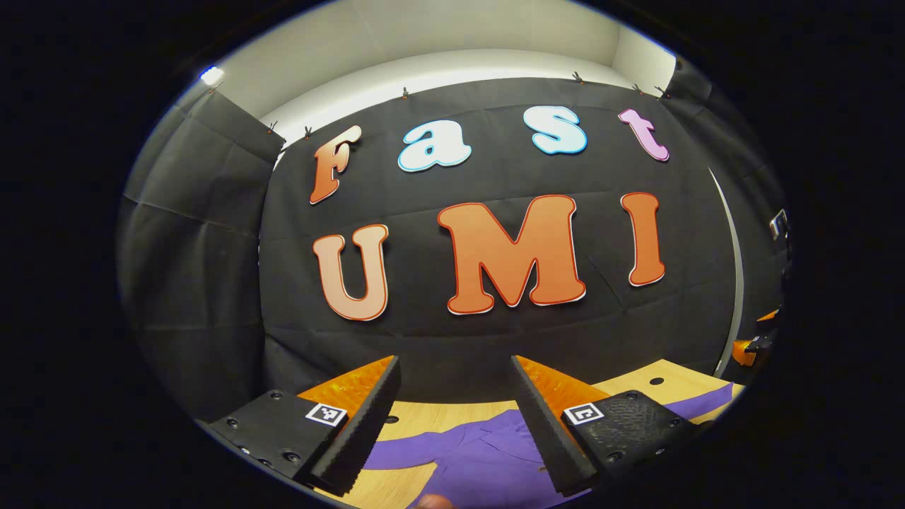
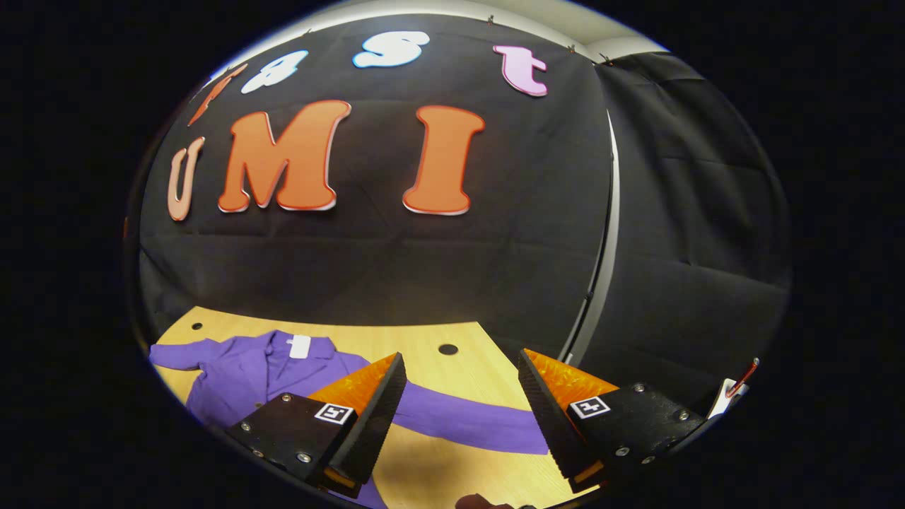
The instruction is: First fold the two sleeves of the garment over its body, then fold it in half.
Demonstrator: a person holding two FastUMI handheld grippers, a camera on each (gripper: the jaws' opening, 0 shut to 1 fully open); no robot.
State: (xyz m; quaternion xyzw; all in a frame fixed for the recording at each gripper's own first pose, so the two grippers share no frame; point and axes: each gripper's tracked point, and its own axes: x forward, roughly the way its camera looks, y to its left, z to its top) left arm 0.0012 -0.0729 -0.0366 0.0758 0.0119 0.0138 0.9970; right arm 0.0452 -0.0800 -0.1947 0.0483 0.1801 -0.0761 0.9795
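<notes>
A purple garment (image 2: 247,375) lies flat on the wooden table (image 2: 424,346), collar toward the wall, a white tag at its neck. One long sleeve (image 2: 466,423) stretches out sideways across the table, passing between the fingers of my right gripper (image 2: 459,424), which hovers open above it. In the left gripper view the garment (image 1: 481,459) shows low between the fingers of my left gripper (image 1: 456,431), also open and held above the cloth. Its other sleeve (image 1: 399,452) runs left beneath that gripper.
Black cloth walls close the booth behind and to both sides. The table top has small round holes (image 2: 447,348). An orange and black device (image 1: 753,346) sits at the right edge of the left gripper view.
</notes>
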